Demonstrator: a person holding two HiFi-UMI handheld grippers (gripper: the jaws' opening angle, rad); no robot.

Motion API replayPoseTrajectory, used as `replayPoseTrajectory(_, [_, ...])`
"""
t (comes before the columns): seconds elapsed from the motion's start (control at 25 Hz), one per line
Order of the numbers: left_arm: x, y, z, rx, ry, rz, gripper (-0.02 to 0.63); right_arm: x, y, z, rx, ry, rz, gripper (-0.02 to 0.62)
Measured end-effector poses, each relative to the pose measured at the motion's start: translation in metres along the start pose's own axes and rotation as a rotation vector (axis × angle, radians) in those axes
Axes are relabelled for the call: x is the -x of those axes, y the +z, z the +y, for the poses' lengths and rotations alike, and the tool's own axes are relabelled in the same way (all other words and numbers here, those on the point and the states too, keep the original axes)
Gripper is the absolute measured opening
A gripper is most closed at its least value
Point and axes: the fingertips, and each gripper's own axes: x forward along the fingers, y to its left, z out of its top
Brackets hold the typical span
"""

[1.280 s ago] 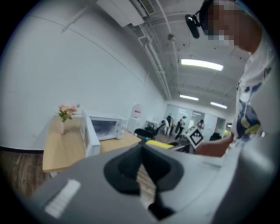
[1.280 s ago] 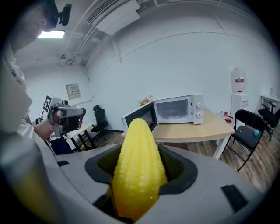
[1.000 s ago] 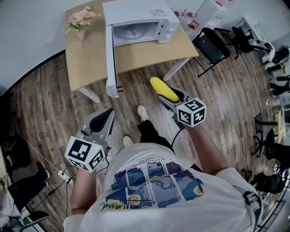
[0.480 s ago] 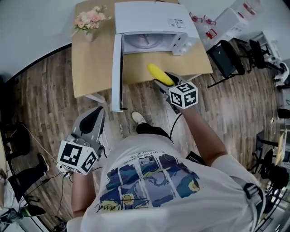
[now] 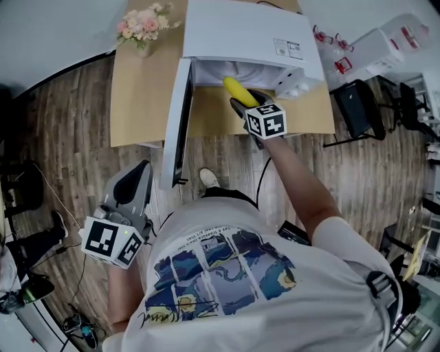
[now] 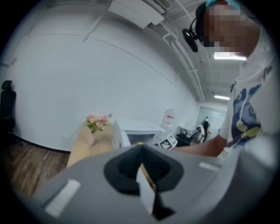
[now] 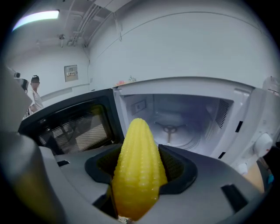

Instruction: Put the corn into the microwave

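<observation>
Your right gripper (image 5: 240, 103) clamps yellow ridged corn cob (image 7: 138, 168) | tip aimed into open white microwave (image 7: 188, 116) | left gripper (image 5: 141, 172) pressed together, well back

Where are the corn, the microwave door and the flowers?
corn (image 7: 139, 170), right gripper view, middle of the yellow cob.
microwave door (image 5: 180, 122), head view, top edge of the open door.
flowers (image 5: 146, 20), head view, the pink blossoms on the table.
</observation>
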Motion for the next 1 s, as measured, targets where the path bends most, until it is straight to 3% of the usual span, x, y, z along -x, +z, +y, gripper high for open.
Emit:
replayPoseTrajectory(0.32, [-0.008, 0.001, 0.01, 0.041, 0.127, 0.014, 0.009, -0.075, 0.016, -0.032, 0.026, -0.007, 0.031, 0.258])
replayPoseTrajectory(0.72, [-0.003, -0.006, 0.02, 0.094, 0.251, 0.03, 0.009, -0.148, 0.047, -0.039, 0.087, -0.04, 0.037, 0.258])
replayPoseTrajectory(1.0, [0.004, -0.015, 0.027, 0.13, 0.301, 0.042, 0.009, -0.172, 0.045, -0.037, 0.143, -0.093, 0.073, 0.258])
